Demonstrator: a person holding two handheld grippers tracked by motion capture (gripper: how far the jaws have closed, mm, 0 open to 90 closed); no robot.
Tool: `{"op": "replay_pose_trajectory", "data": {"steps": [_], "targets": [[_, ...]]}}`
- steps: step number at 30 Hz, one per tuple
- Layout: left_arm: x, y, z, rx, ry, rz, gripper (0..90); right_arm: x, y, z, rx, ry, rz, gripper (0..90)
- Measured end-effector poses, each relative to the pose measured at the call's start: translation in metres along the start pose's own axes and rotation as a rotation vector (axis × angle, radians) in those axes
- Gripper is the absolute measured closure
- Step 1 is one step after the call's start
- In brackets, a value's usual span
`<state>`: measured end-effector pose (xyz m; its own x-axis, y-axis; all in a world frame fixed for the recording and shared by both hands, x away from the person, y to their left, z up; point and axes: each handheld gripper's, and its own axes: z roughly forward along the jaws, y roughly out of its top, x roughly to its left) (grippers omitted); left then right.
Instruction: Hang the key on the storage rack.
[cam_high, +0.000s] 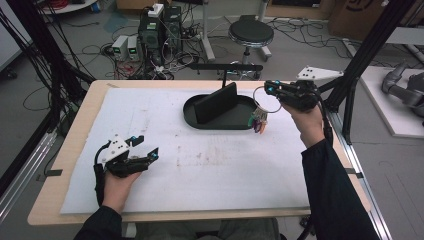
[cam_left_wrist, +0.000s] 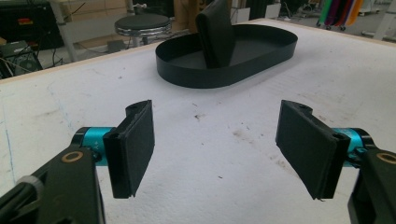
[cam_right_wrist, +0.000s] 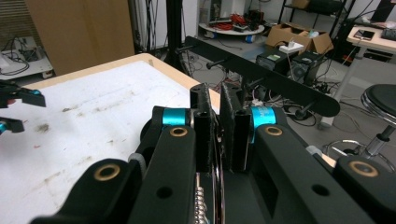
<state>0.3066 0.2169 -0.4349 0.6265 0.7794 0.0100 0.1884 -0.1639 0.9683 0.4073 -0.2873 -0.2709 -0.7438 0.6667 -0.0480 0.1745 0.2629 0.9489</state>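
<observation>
My right gripper (cam_high: 267, 89) hangs above the right end of a black oval tray (cam_high: 200, 123), shut on a thin metal ring (cam_high: 273, 110). A bunch of small coloured keys or tags (cam_high: 259, 123) dangles from the ring, just over the tray's right rim. In the right gripper view the jaws (cam_right_wrist: 215, 100) stand nearly together with the ring (cam_right_wrist: 217, 186) and a bead chain (cam_right_wrist: 201, 200) running down between them. My left gripper (cam_high: 147, 146) rests on the white mat at the lower left, open and holding nothing (cam_left_wrist: 215, 140). The tray (cam_left_wrist: 224, 74) lies well beyond it.
An upright black panel (cam_high: 215, 102) stands inside the tray. Behind the table's far edge runs a black bar with pegs (cam_high: 225, 66) (cam_right_wrist: 280, 84). A round stool (cam_high: 250, 32) and computer cases sit on the floor beyond. A black frame post rises at the right.
</observation>
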Motion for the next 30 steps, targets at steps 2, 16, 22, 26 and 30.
{"op": "replay_pose_trajectory", "data": {"steps": [2,16,22,26,30], "targets": [[0.000,0.000,0.000,-0.002,-0.001,-0.001,28.2,-0.001,0.001,0.005,0.002,-0.008,0.002,85.5],[0.000,-0.001,0.000,-0.001,-0.011,0.000,28.2,-0.009,0.013,0.026,-0.010,-0.056,0.017,85.5],[-0.001,-0.001,-0.002,-0.002,-0.014,-0.003,28.2,-0.016,0.011,0.035,-0.018,-0.071,0.028,85.5],[-0.001,-0.001,-0.002,-0.003,-0.016,0.000,28.2,-0.022,0.009,0.041,-0.016,-0.088,0.042,85.5],[0.000,-0.003,-0.001,-0.002,-0.014,-0.006,28.2,-0.026,0.008,0.047,-0.024,-0.107,0.052,85.5]]}}
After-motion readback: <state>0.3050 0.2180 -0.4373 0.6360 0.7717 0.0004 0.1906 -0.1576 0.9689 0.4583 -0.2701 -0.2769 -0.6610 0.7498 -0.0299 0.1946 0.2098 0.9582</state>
